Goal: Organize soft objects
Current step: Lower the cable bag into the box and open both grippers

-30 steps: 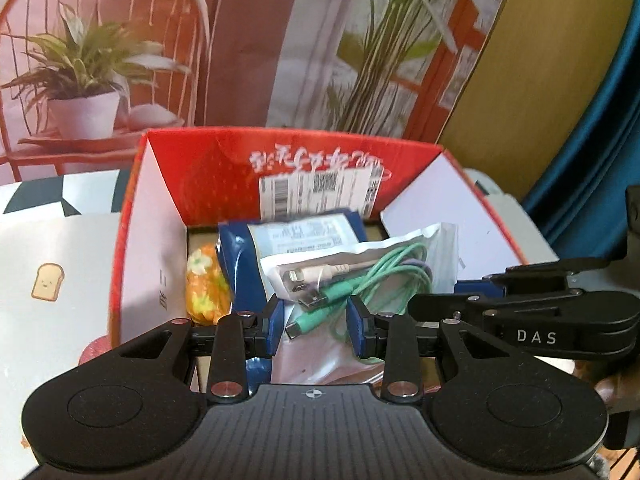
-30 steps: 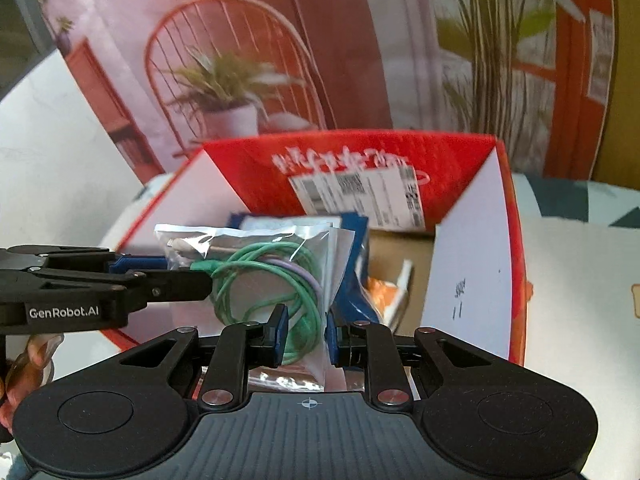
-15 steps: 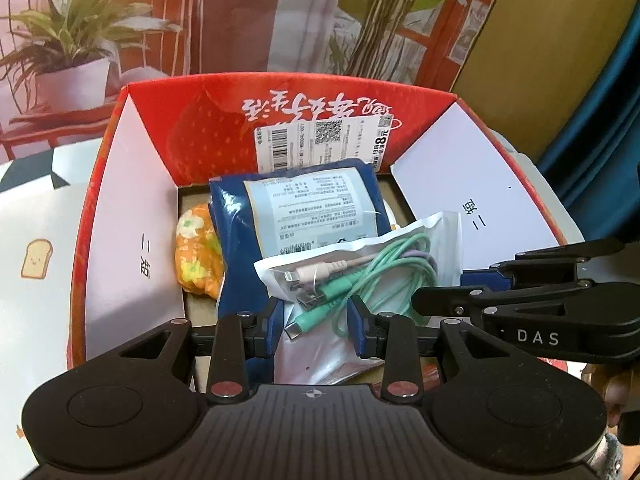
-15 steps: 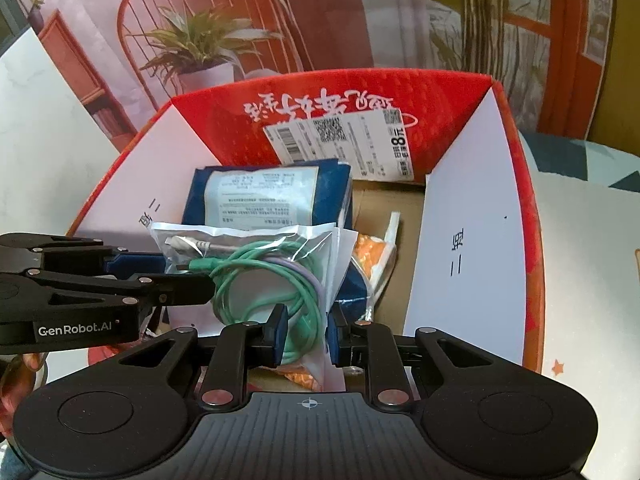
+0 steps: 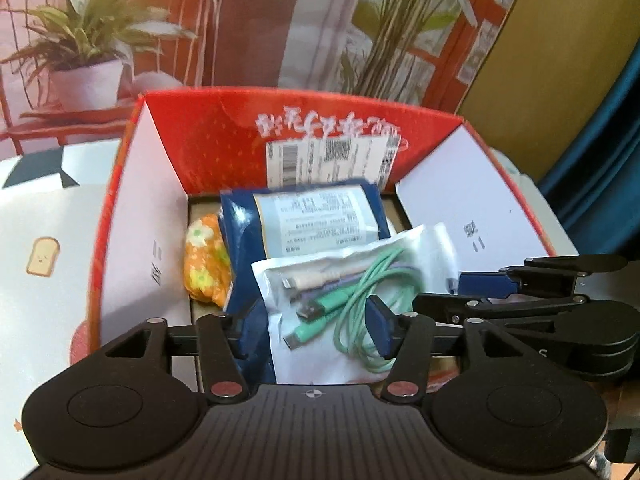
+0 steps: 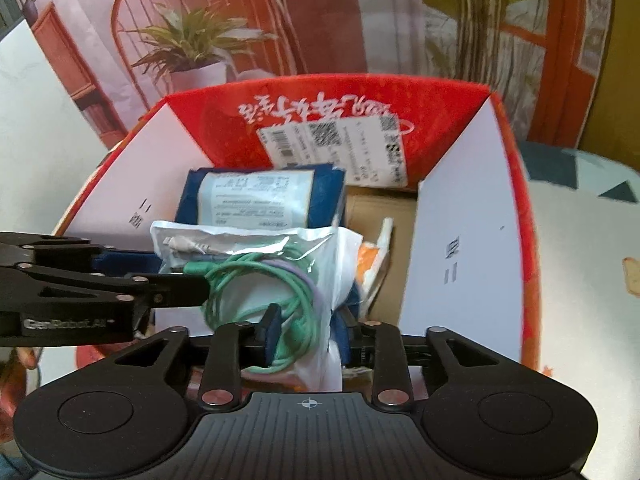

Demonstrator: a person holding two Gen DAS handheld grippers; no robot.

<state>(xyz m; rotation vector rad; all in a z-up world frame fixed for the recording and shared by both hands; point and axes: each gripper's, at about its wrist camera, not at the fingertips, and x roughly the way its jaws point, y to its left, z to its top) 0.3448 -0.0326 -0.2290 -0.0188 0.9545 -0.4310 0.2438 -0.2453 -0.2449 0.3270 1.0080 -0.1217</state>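
Note:
A clear plastic bag of green and purple cables lies at the near end of an open red cardboard box, on a dark blue packet with a white label. My left gripper is open, its fingers on either side of the bag. My right gripper is open too, straddling the bag from the other side. An orange flowered soft item sits in the box left of the blue packet.
The box's white side flaps stand up on both sides. It rests on a white cloth with a toast print. A printed backdrop of a chair and plants stands behind.
Both grippers have opened and let go of the cable bag, which now lies in the box. Both cameras have pulled back and tilted up a little.

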